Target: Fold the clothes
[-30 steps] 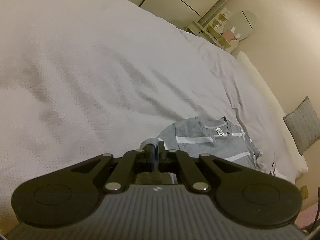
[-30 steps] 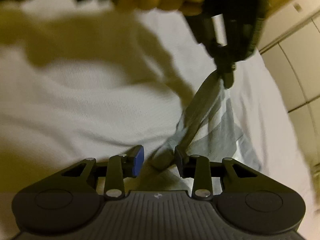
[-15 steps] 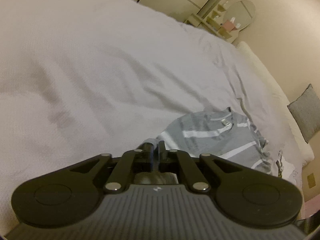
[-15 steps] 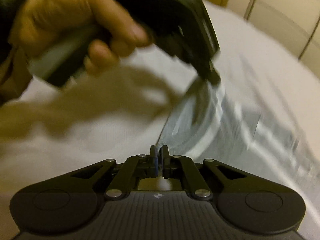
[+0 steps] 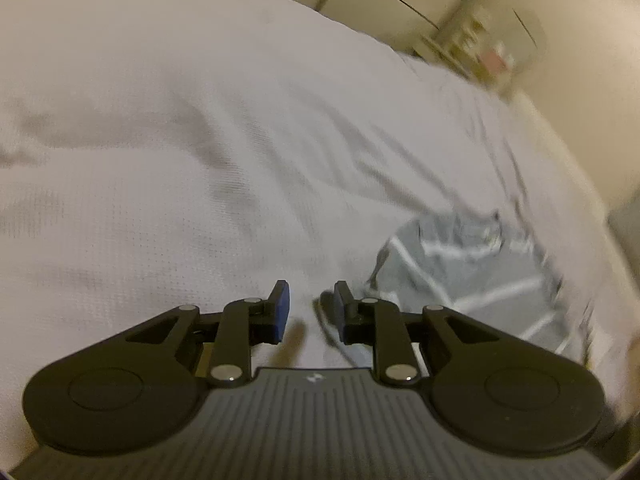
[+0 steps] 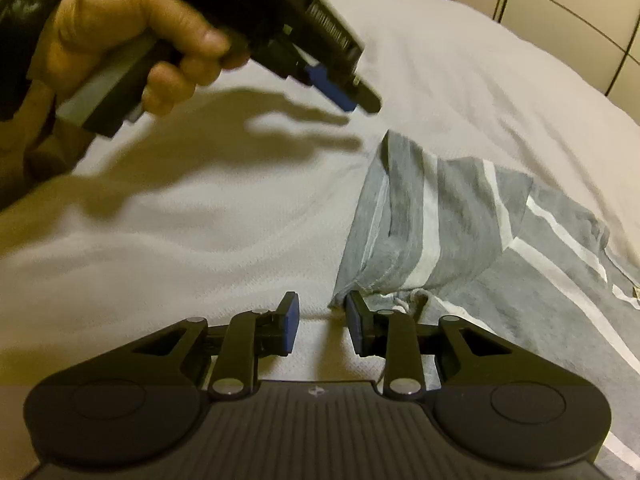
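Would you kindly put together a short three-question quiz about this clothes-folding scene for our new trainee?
1. True or false: the left gripper is shut on the striped shirt.
2. Multiple choice: the shirt lies on A) a wooden table, B) a white bedspread, C) a tiled floor.
3. Fill in: in the right wrist view, the hand holds the left gripper ______ the bedspread.

Key:
1. False. Its jaws stand apart with nothing between them.
2. B.
3. Above. It casts a shadow on the cover and touches nothing. The right gripper is open too.
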